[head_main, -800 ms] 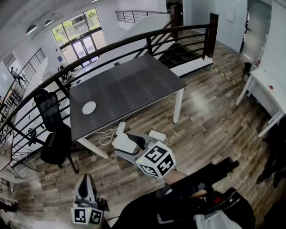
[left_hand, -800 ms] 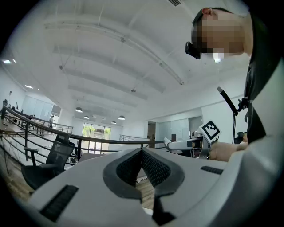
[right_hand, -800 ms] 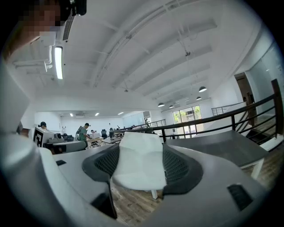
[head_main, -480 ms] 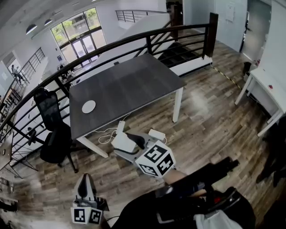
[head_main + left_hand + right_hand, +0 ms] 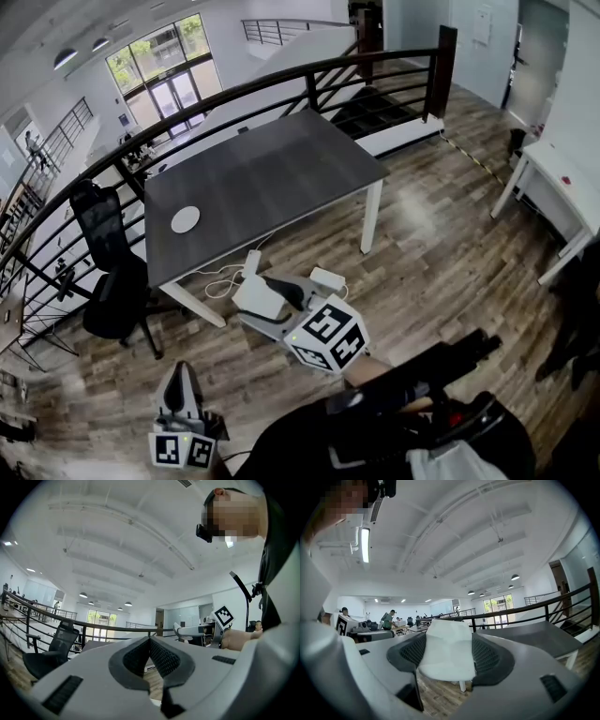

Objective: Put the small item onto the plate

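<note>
A small white plate [image 5: 186, 218] lies near the left end of the dark grey table [image 5: 272, 173], far ahead of both grippers. My right gripper [image 5: 262, 302] is held level over the wooden floor in front of the table. It is shut on a small white item [image 5: 255, 298] that fills the gap between the pads [image 5: 447, 656]. My left gripper [image 5: 180, 389] hangs low at the bottom left, well short of the table. Its jaws [image 5: 150, 641] are shut with nothing between them. In the left gripper view, the right gripper's marker cube [image 5: 223, 616] shows off to the right.
A black office chair [image 5: 108, 272] stands at the table's left end. A dark railing [image 5: 281, 80] curves behind the table. White cables and a power strip [image 5: 251, 267] lie on the floor by the table's near edge. Another white table [image 5: 562, 183] stands at the far right.
</note>
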`<state>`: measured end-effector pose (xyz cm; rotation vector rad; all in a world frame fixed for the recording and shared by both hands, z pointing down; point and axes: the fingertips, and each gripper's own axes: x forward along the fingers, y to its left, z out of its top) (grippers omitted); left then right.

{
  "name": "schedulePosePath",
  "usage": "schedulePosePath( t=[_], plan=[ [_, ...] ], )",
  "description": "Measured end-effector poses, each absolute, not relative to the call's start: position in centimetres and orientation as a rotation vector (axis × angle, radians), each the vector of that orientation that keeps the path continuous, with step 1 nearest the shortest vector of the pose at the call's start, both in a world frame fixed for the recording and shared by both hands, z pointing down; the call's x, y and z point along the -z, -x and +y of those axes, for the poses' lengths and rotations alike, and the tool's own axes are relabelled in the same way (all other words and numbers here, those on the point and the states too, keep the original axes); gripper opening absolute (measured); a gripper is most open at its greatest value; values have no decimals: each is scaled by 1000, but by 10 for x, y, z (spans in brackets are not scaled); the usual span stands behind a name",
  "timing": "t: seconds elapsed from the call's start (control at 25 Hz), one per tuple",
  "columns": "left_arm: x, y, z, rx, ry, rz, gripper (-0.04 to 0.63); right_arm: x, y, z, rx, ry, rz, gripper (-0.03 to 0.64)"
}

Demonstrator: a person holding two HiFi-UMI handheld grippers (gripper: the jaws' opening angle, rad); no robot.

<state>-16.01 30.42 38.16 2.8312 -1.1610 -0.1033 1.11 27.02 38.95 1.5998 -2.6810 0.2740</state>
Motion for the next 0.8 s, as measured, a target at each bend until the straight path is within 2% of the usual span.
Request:
schedulePosePath(
  t=[0.28,0.6,0.8],
  plan=[
    [-386,178,313,111,-2843,-1108,5,-390,10,277,-263,-1603,-2685,311],
    [-393,233,318,126,-2844,-1086,5,-389,60,280,-256,-1626,-2668,311],
    [-392,242,319,136,-2849,-1087,5,-386,60,279,-248,-1650,-2657,311]
  ],
)
